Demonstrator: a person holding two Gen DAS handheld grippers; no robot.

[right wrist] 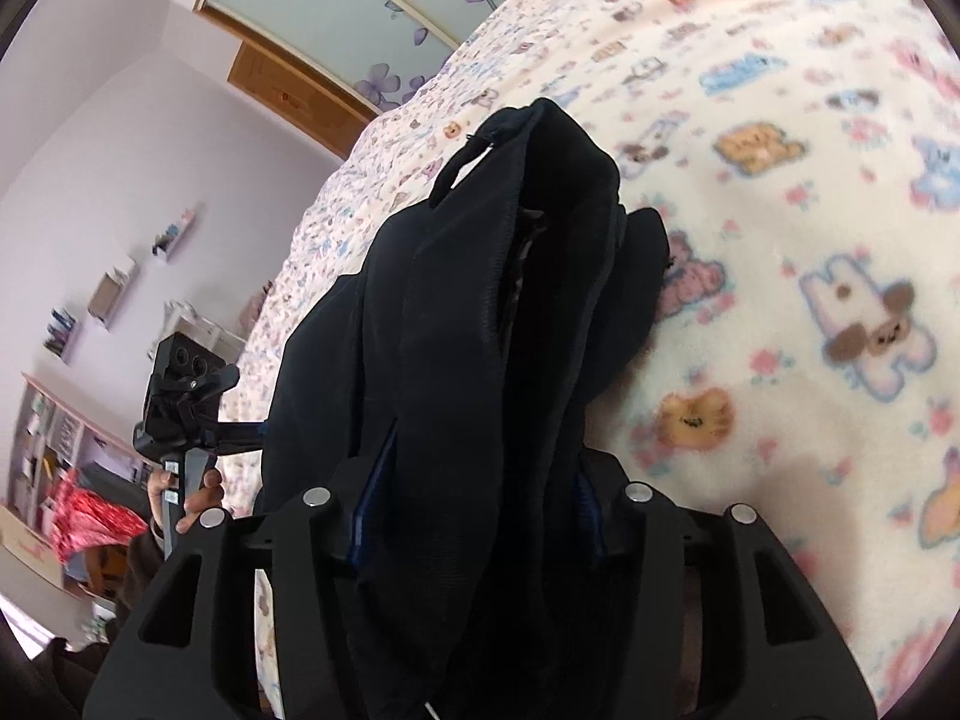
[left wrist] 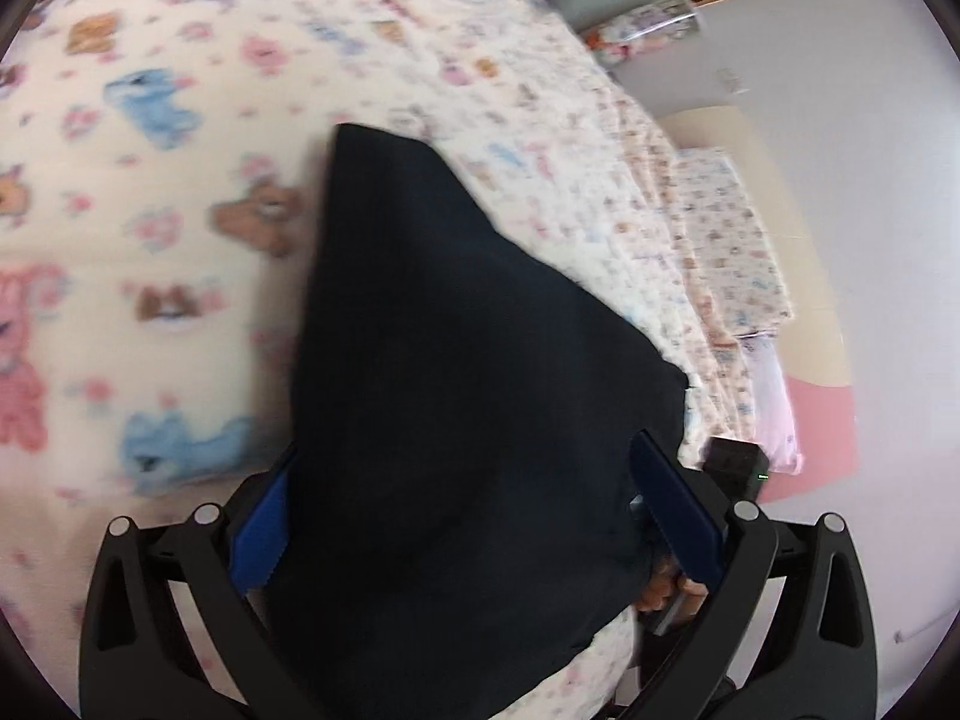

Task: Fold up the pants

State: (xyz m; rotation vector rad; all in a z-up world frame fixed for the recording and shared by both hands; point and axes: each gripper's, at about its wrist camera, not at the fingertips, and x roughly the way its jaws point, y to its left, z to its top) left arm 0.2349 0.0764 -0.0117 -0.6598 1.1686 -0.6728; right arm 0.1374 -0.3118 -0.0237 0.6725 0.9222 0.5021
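Note:
The pants [left wrist: 456, 372] are dark navy, almost black. In the left wrist view they drape in a wide sheet over my left gripper [left wrist: 468, 516], whose blue pads [left wrist: 678, 516] stand far apart with cloth between them. In the right wrist view the pants [right wrist: 480, 324] hang bunched in thick folds, waistband end up, lifted above the bed. My right gripper [right wrist: 474, 516] has its blue pads [right wrist: 366, 516] pressed on the bunched cloth. The other gripper [right wrist: 186, 414] and a hand show at the left of that view.
A cream bedspread [left wrist: 180, 210] with cartoon animals covers the bed below [right wrist: 780, 240]. The bed's edge runs along the right of the left wrist view [left wrist: 708, 276], with lilac wall and floor beyond. Shelves [right wrist: 54, 432] and a wardrobe [right wrist: 336, 6] stand by the wall.

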